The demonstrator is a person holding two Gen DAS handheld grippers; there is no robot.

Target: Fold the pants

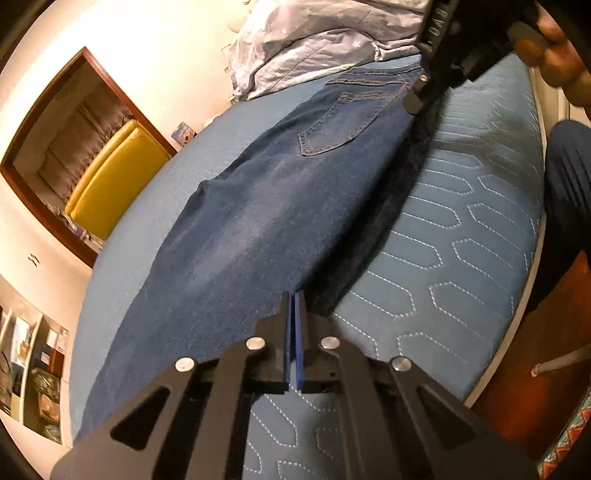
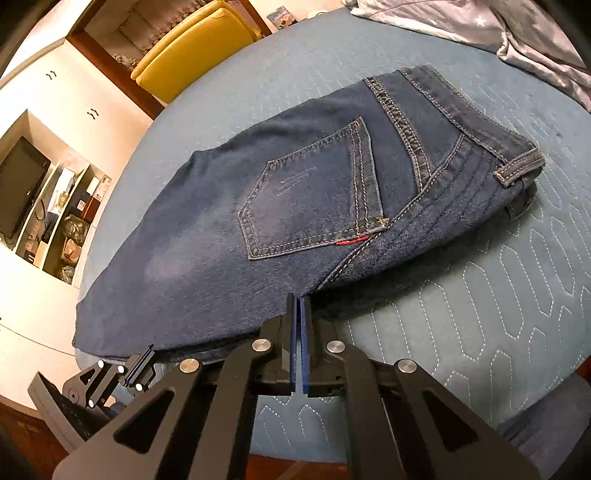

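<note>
While both grippers sat pressed together at the near edge of the jeans (image 2: 258, 221), I could not tell whether denim was pinched. The left gripper (image 1: 294, 301) was toward the legs, the right gripper (image 2: 299, 304) near the seat. I judged both should lift evenly and carry the fold across. One pair of jeans lay on the bed (image 2: 480, 295); beyond, one sheet (image 2: 480, 26).

no legible txt, no labels, no nos.
</note>
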